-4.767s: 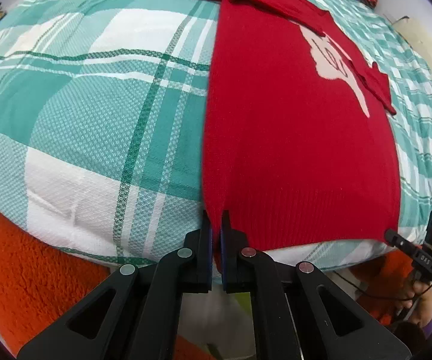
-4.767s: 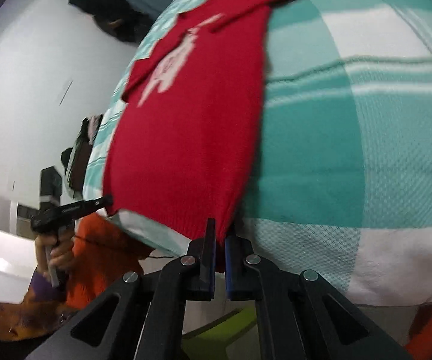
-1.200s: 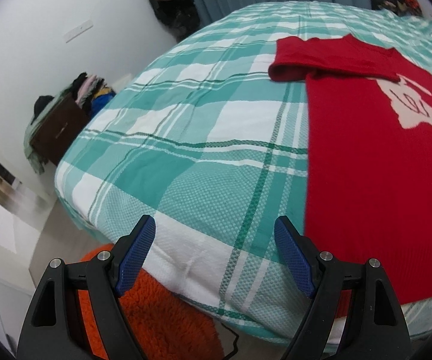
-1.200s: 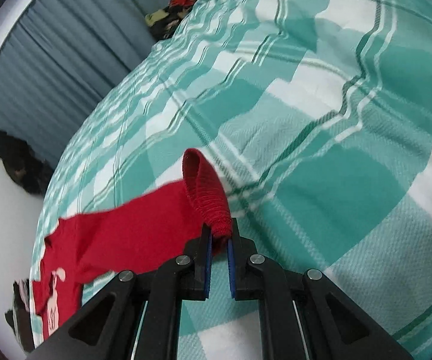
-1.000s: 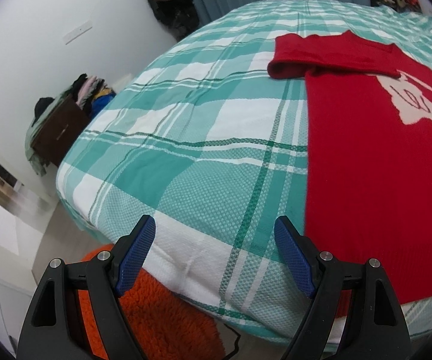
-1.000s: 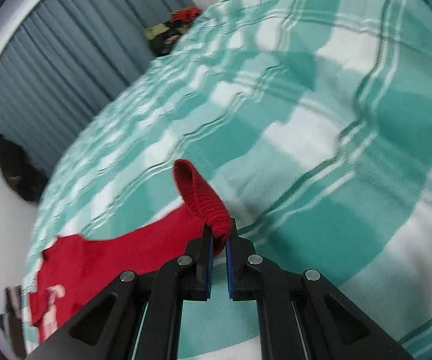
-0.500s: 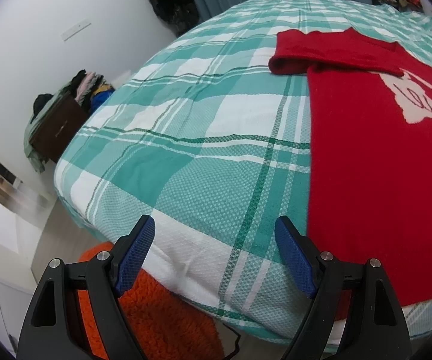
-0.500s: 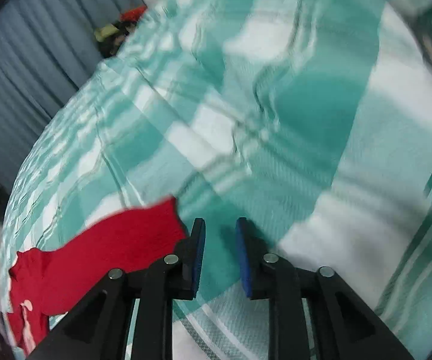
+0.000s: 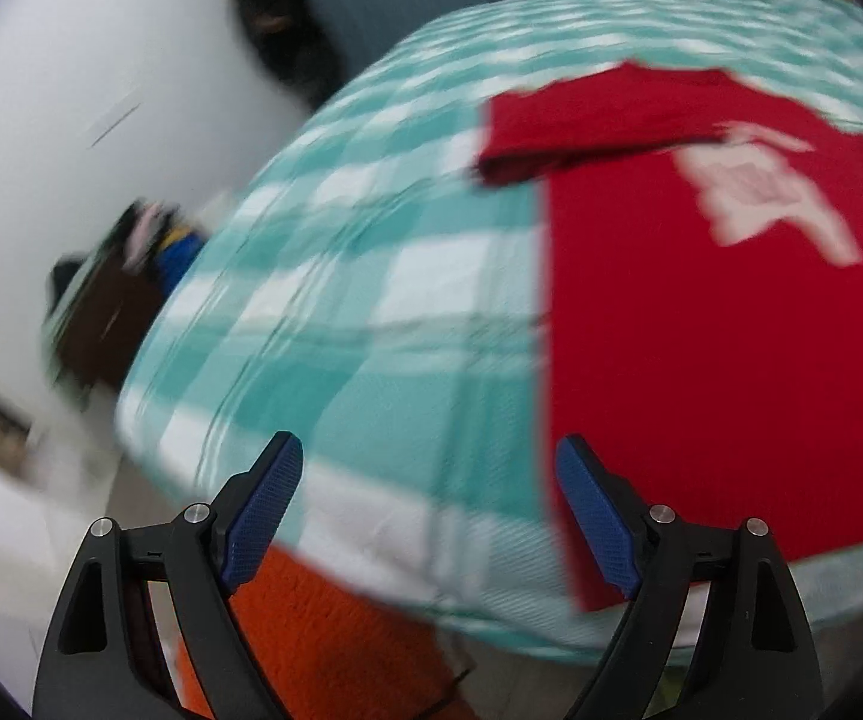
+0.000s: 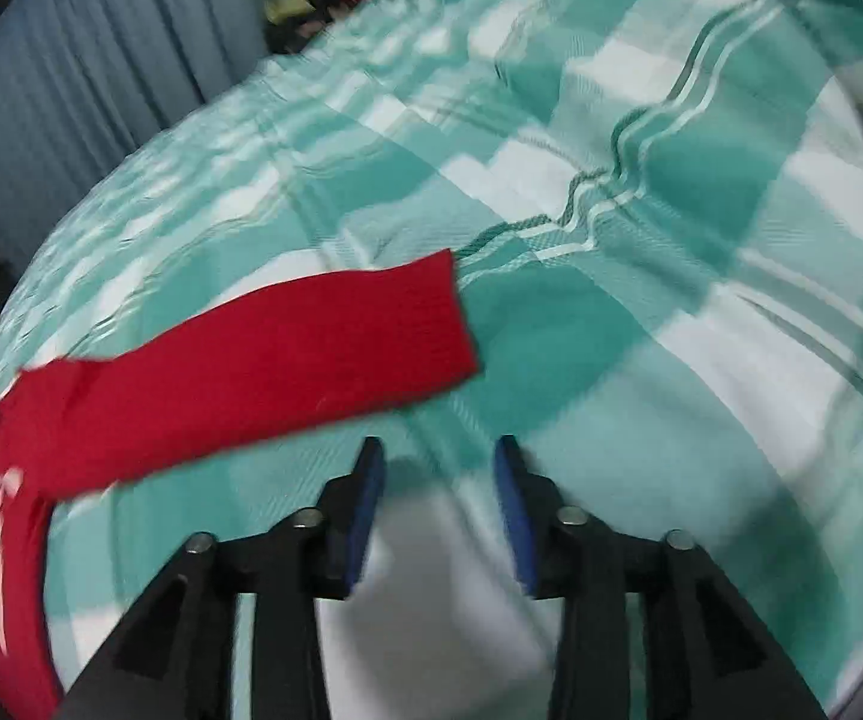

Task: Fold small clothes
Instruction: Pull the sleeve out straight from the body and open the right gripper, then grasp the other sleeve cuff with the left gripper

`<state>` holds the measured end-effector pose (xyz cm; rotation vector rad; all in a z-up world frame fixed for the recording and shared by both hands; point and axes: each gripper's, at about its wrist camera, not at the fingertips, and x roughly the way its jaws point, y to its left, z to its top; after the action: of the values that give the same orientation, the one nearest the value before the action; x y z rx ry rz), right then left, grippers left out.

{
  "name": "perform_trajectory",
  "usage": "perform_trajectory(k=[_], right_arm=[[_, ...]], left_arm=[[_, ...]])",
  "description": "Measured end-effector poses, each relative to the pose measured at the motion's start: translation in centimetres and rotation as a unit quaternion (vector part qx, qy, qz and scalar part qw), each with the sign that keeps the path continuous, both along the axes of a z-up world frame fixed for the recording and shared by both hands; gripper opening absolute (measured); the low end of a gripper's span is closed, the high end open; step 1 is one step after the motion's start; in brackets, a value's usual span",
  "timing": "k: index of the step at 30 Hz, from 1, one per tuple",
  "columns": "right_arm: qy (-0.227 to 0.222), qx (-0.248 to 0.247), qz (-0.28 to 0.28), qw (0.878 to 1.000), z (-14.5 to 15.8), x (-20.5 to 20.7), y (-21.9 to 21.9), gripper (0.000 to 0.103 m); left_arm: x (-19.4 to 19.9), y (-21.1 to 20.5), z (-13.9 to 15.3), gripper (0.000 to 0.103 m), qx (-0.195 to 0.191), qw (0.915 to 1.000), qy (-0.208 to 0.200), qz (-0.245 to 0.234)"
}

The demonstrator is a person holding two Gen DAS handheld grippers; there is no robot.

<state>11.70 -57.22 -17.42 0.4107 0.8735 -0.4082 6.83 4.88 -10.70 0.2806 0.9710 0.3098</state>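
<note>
Both grippers, left and right, have jaws apart and hold nothing. Red sweater lies flat on the plaid bed, 1 sleeve stretched out sideways.

Bare bedspread lies beyond the red sleeve.

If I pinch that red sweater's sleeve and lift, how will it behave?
Likely floppy: the red sweater lies flat, moulded to the bed. Its sleeve would probably drape and trail. The knit looks grippy rather than slippery.
</note>
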Motion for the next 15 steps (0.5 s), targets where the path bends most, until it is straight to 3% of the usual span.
perform_trajectory(k=[1, 3, 5, 8, 10, 12, 15], right_arm=[[-0.017, 0.0, 0.016, 1.0, 0.6, -1.6, 1.0, 0.062], [-0.044, -0.016, 0.046, 0.998, 1.2, -4.2, 3.1, 0.064], [-0.054, -0.02, 0.058, 0.997, 1.6, -4.8, 4.7, 0.064], [-0.068, -0.013, 0.076, 0.995, 1.6, -4.4, 6.1, 0.067], [-0.051, -0.008, 0.085, 0.995, 0.8, -2.9, 6.4, 0.066], [-0.047, 0.002, 0.089, 0.995, 0.3, -2.5, 6.2, 0.066], [-0.045, 0.007, 0.089, 0.995, 0.1, -2.7, 6.4, 0.066]], left_arm=[[1.3, -1.2, 1.0, 0.088, -0.006, 0.9996, -0.002, -0.028], [4.1, -3.8, 2.8, 0.094, -0.005, 0.9969, -0.006, -0.078], [8.4, -7.6, 4.0, 0.098, 0.024, 0.9888, -0.003, -0.147], [14.5, -12.4, 2.0, 0.098, 0.087, 0.9684, 0.031, -0.232], [17.8, -14.5, -1.2, 0.092, 0.151, 0.9553, 0.053, -0.248], [20.2, -15.3, -4.3, 0.086, 0.19, 0.9474, 0.077, -0.246], [22.9, -14.9, -6.8, 0.081, 0.19, 0.954, 0.092, -0.213]])
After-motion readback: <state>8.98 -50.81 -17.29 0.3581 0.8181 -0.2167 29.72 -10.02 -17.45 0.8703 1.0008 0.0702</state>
